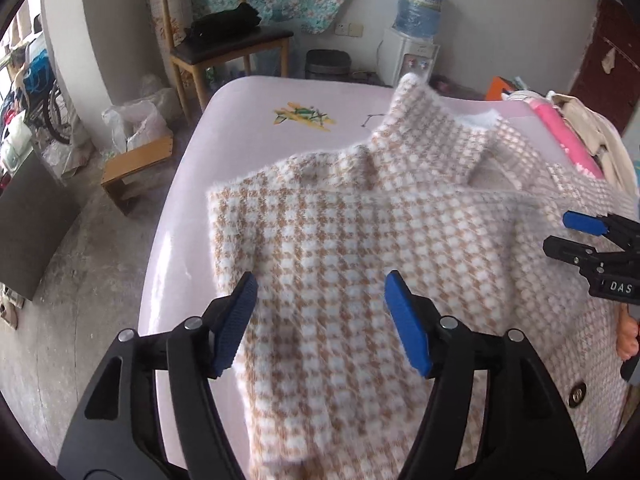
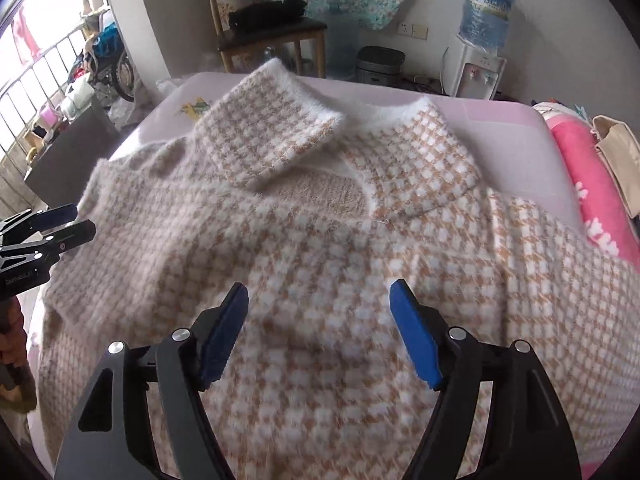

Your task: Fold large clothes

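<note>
Both grippers, left (image 1: 320,324) & right (image 2: 320,332): fingers wide apart, nothing gripped, over checked coat (image 2: 320,240).

Both wrist views close above, angled down, facing far wall, sharing the checked coat (image 1: 360,240) (image 2: 320,260)

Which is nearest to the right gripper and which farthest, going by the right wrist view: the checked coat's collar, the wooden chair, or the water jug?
From the right gripper:
1. Collar of the checked coat, straight ahead on the table.
2. Wooden chair, beyond the table's far edge, left of centre.
3. Water jug, far right by the wall; close to the chair's depth, so this ranking is loose.
</note>
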Motion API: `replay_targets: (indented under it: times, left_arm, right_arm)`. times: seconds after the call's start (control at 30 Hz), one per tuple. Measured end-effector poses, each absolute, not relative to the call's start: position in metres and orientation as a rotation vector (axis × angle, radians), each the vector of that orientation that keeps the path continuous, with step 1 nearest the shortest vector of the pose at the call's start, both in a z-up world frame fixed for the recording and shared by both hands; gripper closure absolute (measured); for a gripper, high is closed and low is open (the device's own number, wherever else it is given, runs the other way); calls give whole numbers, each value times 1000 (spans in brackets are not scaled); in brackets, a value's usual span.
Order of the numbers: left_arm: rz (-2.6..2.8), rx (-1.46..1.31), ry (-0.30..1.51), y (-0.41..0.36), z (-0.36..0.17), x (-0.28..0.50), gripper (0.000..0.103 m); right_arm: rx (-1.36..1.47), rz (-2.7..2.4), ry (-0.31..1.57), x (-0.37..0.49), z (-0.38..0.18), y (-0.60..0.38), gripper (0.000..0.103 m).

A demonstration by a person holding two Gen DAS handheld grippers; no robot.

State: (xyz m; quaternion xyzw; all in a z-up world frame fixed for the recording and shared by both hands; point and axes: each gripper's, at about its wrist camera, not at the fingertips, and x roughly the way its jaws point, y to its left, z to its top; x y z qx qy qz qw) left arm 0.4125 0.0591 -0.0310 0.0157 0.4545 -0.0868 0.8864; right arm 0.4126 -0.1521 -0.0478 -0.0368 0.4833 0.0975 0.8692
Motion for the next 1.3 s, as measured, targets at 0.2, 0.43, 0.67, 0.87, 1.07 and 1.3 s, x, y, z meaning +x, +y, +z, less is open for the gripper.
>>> replay_targets:
  times: [0.2, 0.43, 0.67, 0.87, 1.07, 1.3]
  left_arm:
    - [-163, 157, 1050, 36, -64, 382, 23]
    - [-132, 202, 917, 9, -41, 355, 18]
    - [-64, 135, 987, 3, -51, 363, 13]
    - [-124, 168, 943, -17, -28, 328, 13]
    - [-213, 260, 917, -63, -28, 309, 13]
    - [-234, 263, 923, -90, -34, 313, 13]
  right_arm:
    - [-111, 123, 1083, 387, -74, -182, 30]
    - [-17, 114, 1055, 368, -62, -191, 29]
    - [-61, 66, 1055, 347, -54, -184, 26]
    - [-131, 64, 1029, 298, -40, -183, 25]
    - [-156, 63, 1057, 259, -54, -192, 21]
    - [-138, 52, 1073, 248, -61, -209, 20]
